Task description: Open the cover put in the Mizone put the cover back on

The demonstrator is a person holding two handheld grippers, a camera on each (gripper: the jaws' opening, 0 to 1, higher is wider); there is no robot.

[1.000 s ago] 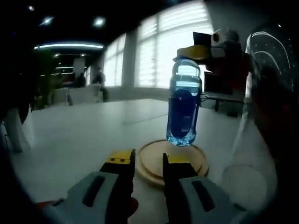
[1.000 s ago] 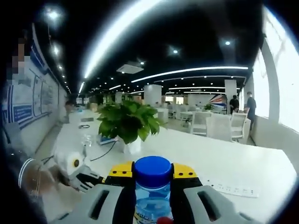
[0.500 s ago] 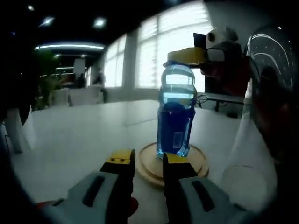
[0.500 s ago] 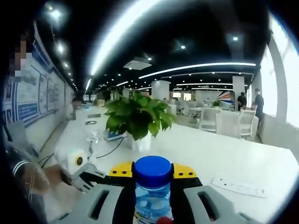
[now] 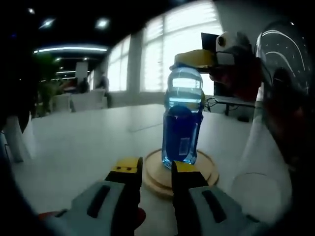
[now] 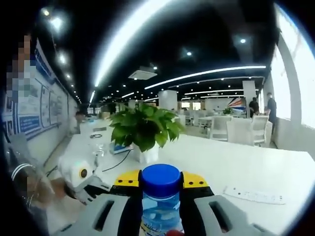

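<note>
White table (image 5: 83, 142) in a lit office; right gripper (image 6: 161, 183) jaws clamp the bottle (image 5: 181, 123), left gripper (image 5: 153, 169) jaws apart.

Things on the table, counted

There was one blue bottle (image 5: 181, 123) with one blue cap (image 6: 160, 178), one round wooden board (image 5: 157, 173), two grippers (image 5: 151, 168) (image 6: 160, 178), one green plant (image 6: 142, 129) and one power strip (image 6: 254, 194).

Grey moulded tongs (image 5: 155, 169) with black inner faces and yellow tip blocks; matching grey-and-yellow tongs (image 6: 161, 183); red patch at 7 o'clock.
</note>
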